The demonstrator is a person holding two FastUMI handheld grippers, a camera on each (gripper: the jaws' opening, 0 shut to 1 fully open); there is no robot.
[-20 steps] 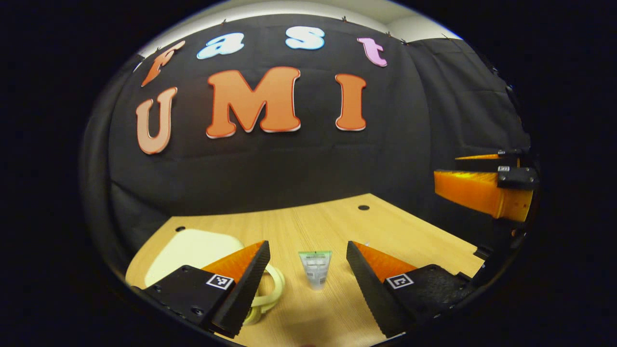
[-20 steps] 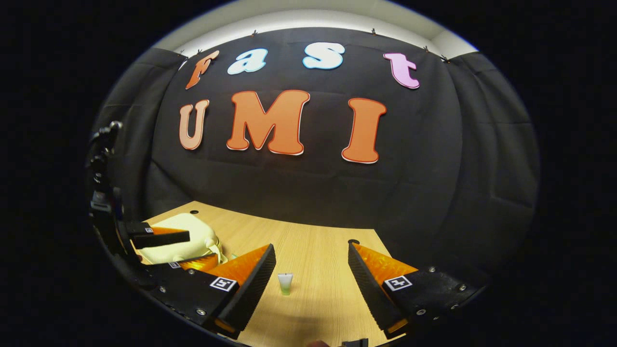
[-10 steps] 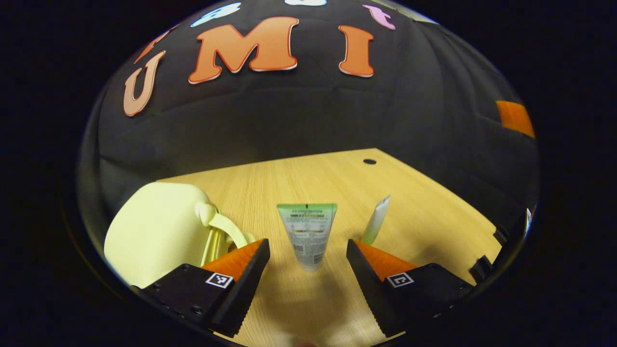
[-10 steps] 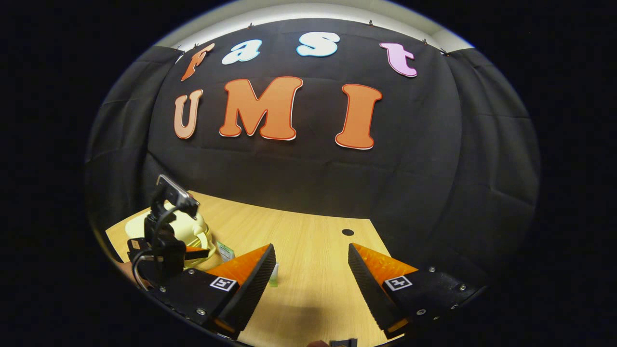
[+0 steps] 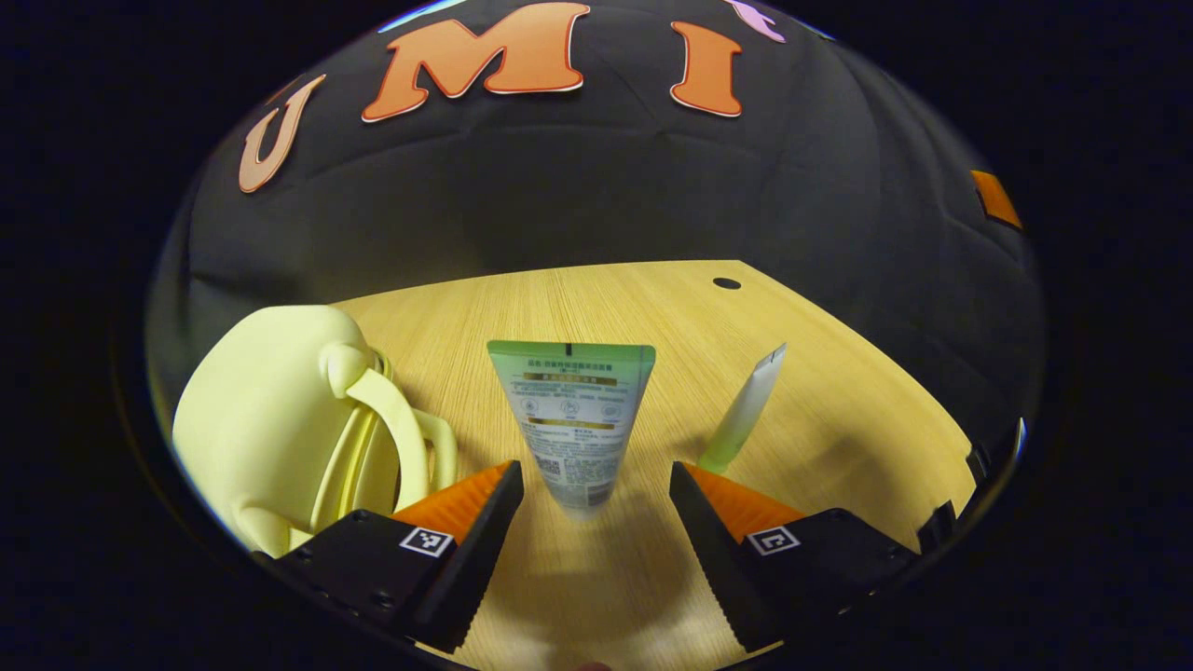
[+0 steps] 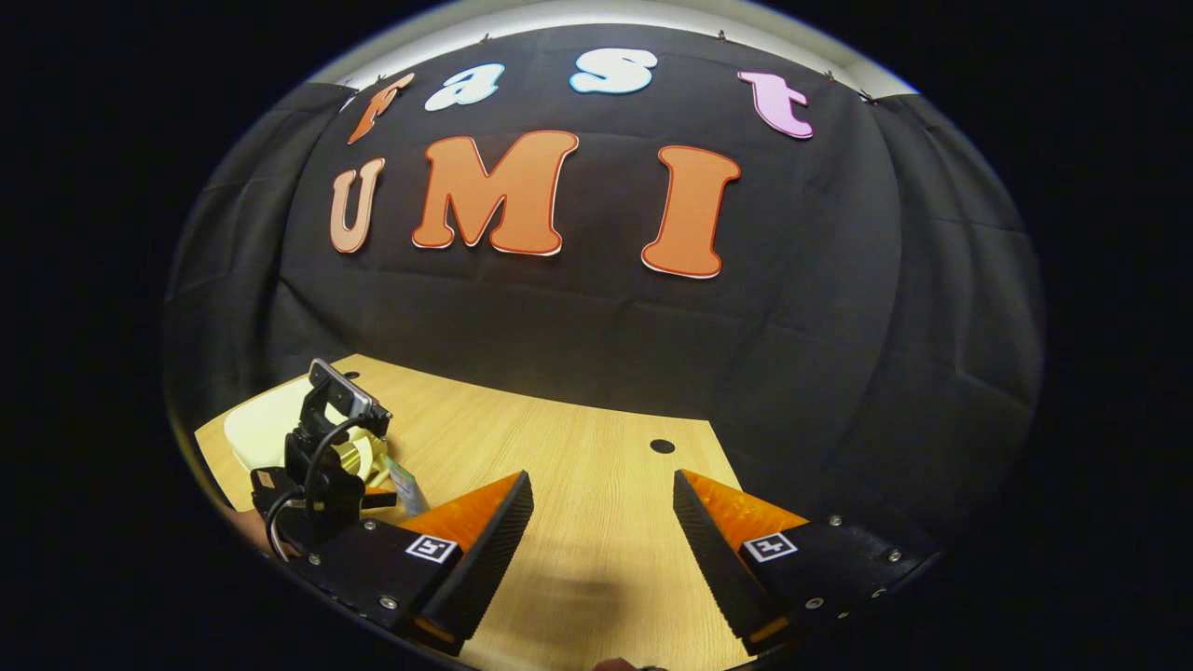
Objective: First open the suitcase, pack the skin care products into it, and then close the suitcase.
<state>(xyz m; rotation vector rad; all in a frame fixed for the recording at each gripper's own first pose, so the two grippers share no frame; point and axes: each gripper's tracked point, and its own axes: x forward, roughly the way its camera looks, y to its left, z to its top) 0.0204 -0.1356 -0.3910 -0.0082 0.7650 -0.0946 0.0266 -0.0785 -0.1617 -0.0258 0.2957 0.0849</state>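
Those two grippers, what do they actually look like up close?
Each gripper has two wedge-shaped fingers with toothed inner edges, bolted to black blocks that carry small square black-and-white tags. You see this on the left gripper and the right gripper. The right gripper view also shows the left one from outside, with a small camera and a looping black cable on top.

Black gripper bodies, square markers (image 5: 426,542), screws, possibly cable.

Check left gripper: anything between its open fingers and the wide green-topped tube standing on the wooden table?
Nothing visible. The left gripper is open, and the wide green-topped tube stands straight ahead, its lower end in line with the gap. The pale yellow suitcase sits off to the left, the slim white-green tube to the right.
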